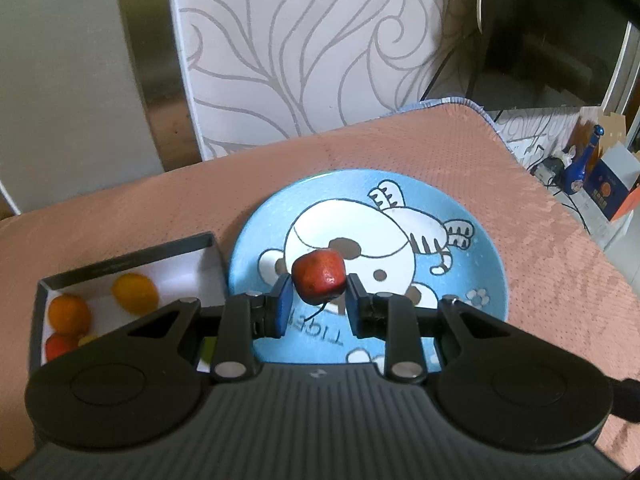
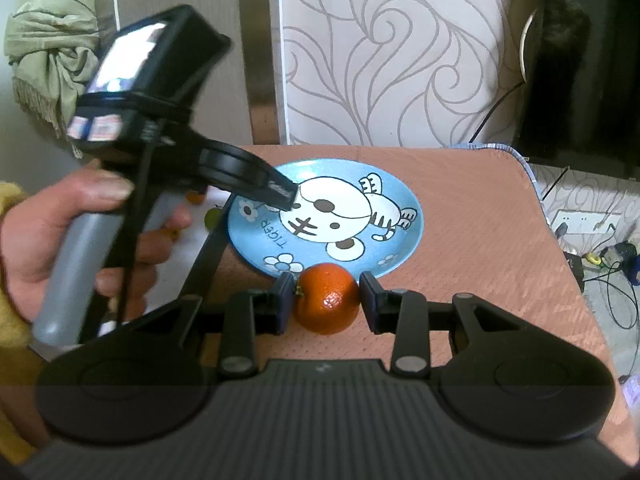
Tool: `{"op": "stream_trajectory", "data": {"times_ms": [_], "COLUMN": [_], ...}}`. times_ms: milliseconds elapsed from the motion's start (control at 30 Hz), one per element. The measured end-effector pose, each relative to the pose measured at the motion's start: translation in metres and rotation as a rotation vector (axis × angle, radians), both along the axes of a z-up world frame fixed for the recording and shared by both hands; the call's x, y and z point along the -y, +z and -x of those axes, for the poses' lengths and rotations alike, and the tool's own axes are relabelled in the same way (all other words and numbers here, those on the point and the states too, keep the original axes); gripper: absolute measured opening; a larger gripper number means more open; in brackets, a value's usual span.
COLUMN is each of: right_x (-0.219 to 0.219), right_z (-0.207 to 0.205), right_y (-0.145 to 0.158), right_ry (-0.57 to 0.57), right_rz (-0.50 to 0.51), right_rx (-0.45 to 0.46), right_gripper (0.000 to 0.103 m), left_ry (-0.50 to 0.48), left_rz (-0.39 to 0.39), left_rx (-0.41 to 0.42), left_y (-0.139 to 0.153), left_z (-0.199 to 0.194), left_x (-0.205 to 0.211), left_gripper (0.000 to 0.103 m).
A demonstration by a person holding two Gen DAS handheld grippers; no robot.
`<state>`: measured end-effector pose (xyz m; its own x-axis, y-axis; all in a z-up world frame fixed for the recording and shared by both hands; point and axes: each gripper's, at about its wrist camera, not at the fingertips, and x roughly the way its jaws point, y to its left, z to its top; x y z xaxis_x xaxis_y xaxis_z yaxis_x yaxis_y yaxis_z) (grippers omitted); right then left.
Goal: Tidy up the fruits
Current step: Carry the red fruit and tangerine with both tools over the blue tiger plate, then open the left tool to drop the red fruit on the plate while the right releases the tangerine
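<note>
Pink cloth (image 1: 400, 152), blue tiger plate (image 1: 472, 240); left tool (image 1: 318, 300) clamping dull-red wrinkled fruit (image 1: 319, 277), right tool (image 2: 326, 300) gripping glossy mandarin (image 2: 327, 298).

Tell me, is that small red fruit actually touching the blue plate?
Apart. The left wrist view shows the red fruit pinched in the left gripper, hanging above the blue plate.

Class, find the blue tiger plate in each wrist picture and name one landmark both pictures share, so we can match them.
Left wrist view: the blue tiger plate fills the centre, behind the left hand-held gripper, with the black box to its left.
Right wrist view: the plate lies at centre on the table, just beyond the right hand-held gripper.
Shared landmark: the swirl-patterned wall panel behind the table.
</note>
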<state>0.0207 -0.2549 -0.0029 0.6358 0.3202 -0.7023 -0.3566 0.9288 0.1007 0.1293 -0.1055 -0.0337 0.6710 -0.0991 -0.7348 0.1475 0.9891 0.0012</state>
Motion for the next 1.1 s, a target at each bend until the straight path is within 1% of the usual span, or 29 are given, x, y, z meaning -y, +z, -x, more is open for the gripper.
{"op": "stream_trajectory", "data": {"times_ms": [133,267,367,400,433,500,600,667,700,733,767,800,867,900,933,967,1033,1100], "right_x": [-0.001,0.0,0.0,-0.001,-0.001,-0.003,-0.009,-0.012,-0.015,-0.017,-0.019,-0.02,-0.017,-0.014,-0.013,-0.013,-0.009,0.001], "right_z": [-0.006,-0.019,-0.03,-0.035,-0.039,-0.048,-0.063,-0.071,-0.075,-0.076,-0.077,-0.077,-0.078,-0.08,-0.081,-0.083,-0.093,-0.106], "right_y": [-0.003,-0.008,-0.013,-0.015,-0.017,-0.022,-0.03,-0.035,-0.036,-0.036,-0.036,-0.036,-0.037,-0.037,-0.038,-0.04,-0.043,-0.05], "right_ry": [0.003,-0.01,-0.011,-0.012,-0.015,-0.013,-0.004,-0.001,0.005,0.014,0.012,0.008,-0.007,-0.012,-0.023,-0.065,-0.182,-0.311], "right_rz": [0.015,0.003,0.004,0.006,0.008,0.014,0.03,0.026,0.032,0.041,0.06,0.07,0.054,0.046,0.053,0.085,0.123,0.119], "right_rx": [0.001,-0.008,-0.002,0.001,0.002,0.007,0.03,0.05,0.063,0.081,0.105,0.128,0.149,0.153,0.167,0.19,0.213,0.223], "right_gripper": [0.039,0.039,0.039,0.039,0.039,0.039,0.04,0.041,0.043,0.046,0.052,0.061,0.069,0.072,0.072,0.072,0.072,0.072], "left_ry": [0.005,0.001,0.004,0.004,0.004,0.009,0.003,0.013,0.033,0.04,0.045,0.056,0.065,0.075,0.093,0.104,0.115,0.128], "left_rz": [-0.007,-0.032,-0.033,-0.032,-0.03,-0.027,-0.024,-0.028,-0.028,-0.011,0.002,-0.003,-0.007,0.002,0.018,0.026,0.029,0.011], "left_rx": [-0.022,-0.038,-0.052,-0.055,-0.053,-0.036,-0.017,-0.007,-0.001,0.006,0.011,0.016,0.024,0.027,0.03,0.032,0.044,0.065], "left_y": [-0.012,-0.023,-0.028,-0.028,-0.027,-0.024,-0.017,-0.013,-0.01,-0.007,-0.004,-0.001,0.004,0.006,0.01,0.013,0.018,0.021], "left_z": [-0.015,-0.023,-0.026,-0.026,-0.025,-0.021,-0.014,-0.009,-0.007,-0.005,-0.002,-0.001,0.003,0.005,0.007,0.01,0.019,0.03], "left_x": [0.003,0.004,0.002,0.001,0.0,-0.002,-0.003,-0.005,-0.008,-0.012,-0.015,-0.017,-0.022,-0.026,-0.03,-0.033,-0.037,-0.039], "left_gripper": [0.033,0.033,0.034,0.038,0.047,0.057,0.063,0.065,0.065,0.064,0.065,0.065,0.065,0.065,0.065,0.065,0.065,0.065]}}
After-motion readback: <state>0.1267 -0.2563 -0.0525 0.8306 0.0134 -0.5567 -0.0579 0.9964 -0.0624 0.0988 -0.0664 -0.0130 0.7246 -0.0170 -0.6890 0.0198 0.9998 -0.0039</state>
